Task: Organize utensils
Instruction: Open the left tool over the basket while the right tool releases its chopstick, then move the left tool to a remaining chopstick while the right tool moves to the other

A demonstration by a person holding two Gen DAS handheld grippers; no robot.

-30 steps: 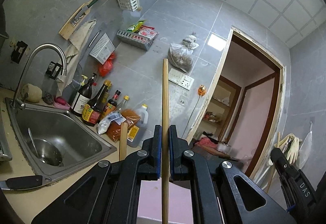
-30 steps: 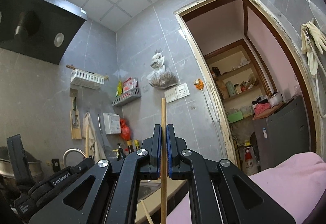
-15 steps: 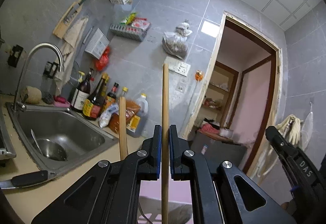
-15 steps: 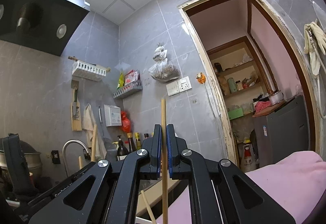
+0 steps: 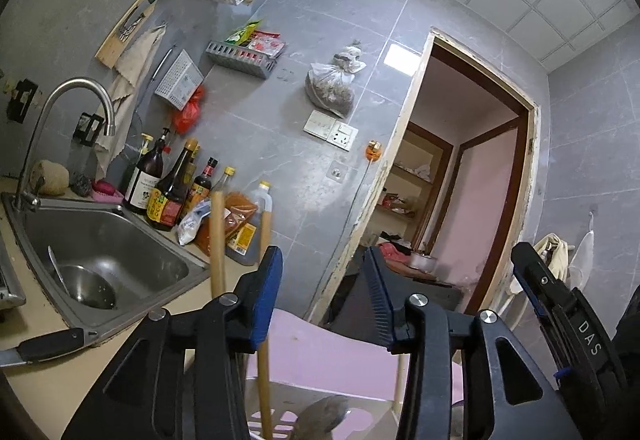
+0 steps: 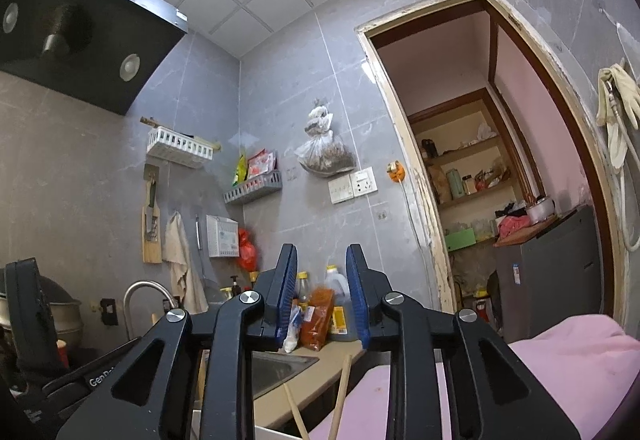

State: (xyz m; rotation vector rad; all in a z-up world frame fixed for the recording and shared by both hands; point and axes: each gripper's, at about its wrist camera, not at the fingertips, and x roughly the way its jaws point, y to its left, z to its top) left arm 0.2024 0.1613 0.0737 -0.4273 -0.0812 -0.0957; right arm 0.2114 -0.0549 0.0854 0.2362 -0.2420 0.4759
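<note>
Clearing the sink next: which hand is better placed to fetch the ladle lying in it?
Left, probably. The left gripper and right gripper have just been opening, nothing gripped. The ladle lies in the sink close beside the left one; the right one sits beyond it, farther off.

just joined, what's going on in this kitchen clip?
A person with a gripper in each hand is sorting wooden chopsticks by the sink. Both the left gripper and right gripper have just been opening, with nothing clamped between the pads. Loose chopsticks stand below the jaws, over a white slotted holder.
</note>
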